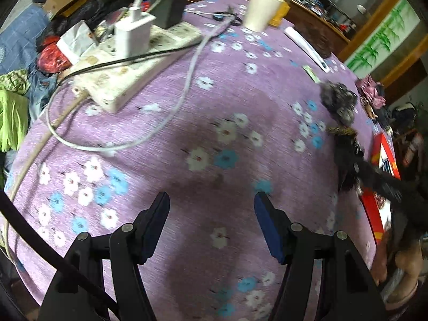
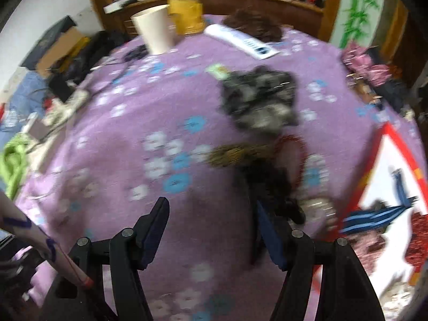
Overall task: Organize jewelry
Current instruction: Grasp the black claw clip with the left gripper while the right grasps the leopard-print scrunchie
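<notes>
Reaching toward the jewelry pile [image 2: 256, 149], I have the right gripper [image 2: 211, 230] wide and empty with the pile just ahead, the left gripper [image 1: 211, 227] wide over bare tablecloth [image 1: 214, 93]; next I must pick 1 piece.

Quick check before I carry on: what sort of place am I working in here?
Most likely a lived-in home room, not a lab or shop. A table under a purple floral tablecloth holds a worn power strip with chargers plugged in and a paper cup, and a cluttered wooden cabinet stands behind it.
</notes>
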A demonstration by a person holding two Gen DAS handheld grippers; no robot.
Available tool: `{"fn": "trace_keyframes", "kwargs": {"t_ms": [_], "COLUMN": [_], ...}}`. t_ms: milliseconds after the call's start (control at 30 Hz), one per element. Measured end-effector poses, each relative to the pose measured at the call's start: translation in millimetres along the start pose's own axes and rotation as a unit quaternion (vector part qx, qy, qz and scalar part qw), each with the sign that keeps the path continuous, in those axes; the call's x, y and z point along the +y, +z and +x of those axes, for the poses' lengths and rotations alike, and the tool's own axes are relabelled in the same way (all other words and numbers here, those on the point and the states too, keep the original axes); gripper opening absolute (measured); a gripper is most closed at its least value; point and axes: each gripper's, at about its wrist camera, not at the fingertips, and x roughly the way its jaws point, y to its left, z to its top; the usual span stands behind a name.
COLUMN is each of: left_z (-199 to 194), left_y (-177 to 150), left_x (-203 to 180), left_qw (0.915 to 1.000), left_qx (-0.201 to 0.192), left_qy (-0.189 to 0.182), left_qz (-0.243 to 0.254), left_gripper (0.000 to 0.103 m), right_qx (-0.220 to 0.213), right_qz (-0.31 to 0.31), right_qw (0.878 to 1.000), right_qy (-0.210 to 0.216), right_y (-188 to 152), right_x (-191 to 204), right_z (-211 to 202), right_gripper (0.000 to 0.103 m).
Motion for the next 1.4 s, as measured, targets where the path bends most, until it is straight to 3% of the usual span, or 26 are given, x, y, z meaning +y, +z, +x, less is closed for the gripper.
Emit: {"fn": "trace_keyframes", "kwargs": {"t_ms": [133,300,500,667,933,1067,1100,1167,1200,1400], "left_z": [2,4,14,23,46,59,62,68,72,69], "left_y": [4,5,8,15,21,25,26,29,30,35], "left_x": [9,-1,-39,-85,-158,-168,-167,-161,-157,-115], "left_qw": [0.9999,0.9999,0.9978,0.9926,0.9832,0.9831,0.9838,0.9843,0.9839,0.9864], "left_qx": [0.000,0.008,0.033,0.043,0.040,0.046,0.048,0.066,0.080,0.082], "left_qy": [0.004,-0.007,-0.044,-0.081,-0.085,-0.083,-0.080,-0.086,-0.091,-0.113], "left_qz": [-0.011,-0.001,0.036,0.080,0.156,0.156,0.153,0.139,0.131,0.086], "left_gripper": [0.064,0.064,0.064,0.064,0.064,0.064,0.062,0.023,0.017,0.012], "right_qx": [0.023,0.029,0.011,-0.017,-0.051,-0.060,-0.062,-0.066,-0.068,-0.062], "right_qz": [-0.024,-0.043,0.022,0.101,0.152,0.150,0.149,0.146,0.143,0.120], "right_qw": [0.994,0.988,0.994,0.991,0.986,0.986,0.986,0.986,0.987,0.990], "right_qy": [0.107,0.145,0.102,0.085,0.044,0.037,0.038,0.038,0.039,0.047], "right_y": [-16,-45,-65,-72,-69,-59,-56,-50,-46,-29], "right_x": [31,44,-9,-61,-101,-108,-109,-108,-106,-90], "right_z": [-9,-30,-50,-68,-84,-88,-89,-89,-87,-74], "right_gripper": [0.071,0.072,0.071,0.071,0.071,0.071,0.071,0.071,0.071,0.071]}}
